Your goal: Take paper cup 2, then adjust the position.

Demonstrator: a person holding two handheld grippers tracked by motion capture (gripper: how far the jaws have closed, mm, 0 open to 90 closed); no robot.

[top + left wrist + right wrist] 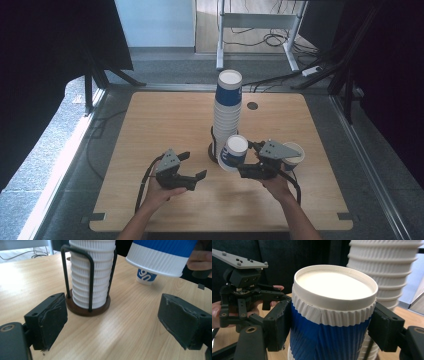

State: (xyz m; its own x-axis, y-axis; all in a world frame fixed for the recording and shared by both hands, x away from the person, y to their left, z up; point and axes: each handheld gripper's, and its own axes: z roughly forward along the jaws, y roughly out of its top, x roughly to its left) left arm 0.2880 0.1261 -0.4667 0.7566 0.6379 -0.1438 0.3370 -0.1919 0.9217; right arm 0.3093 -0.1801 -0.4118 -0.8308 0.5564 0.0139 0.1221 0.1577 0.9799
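Observation:
A tall stack of white ribbed paper cups (227, 117) with a blue cup on top stands in a black wire holder (90, 277) on a brown round base, at the table's middle. My right gripper (244, 159) is shut on a single blue-and-white cup (233, 152), held tilted just right of the stack above the table. In the right gripper view both pads (279, 322) press the cup (332, 315) by its sides. My left gripper (195, 165) hovers left of the holder, open, with nothing between its jaws; its own view shows the gripper (112, 322) facing the holder's base.
One more paper cup (293, 154) stands upright on the wooden table (165, 120) just right of my right hand. A small dark hole (252, 106) lies behind the stack. Desk legs and cables sit on the floor beyond the far edge.

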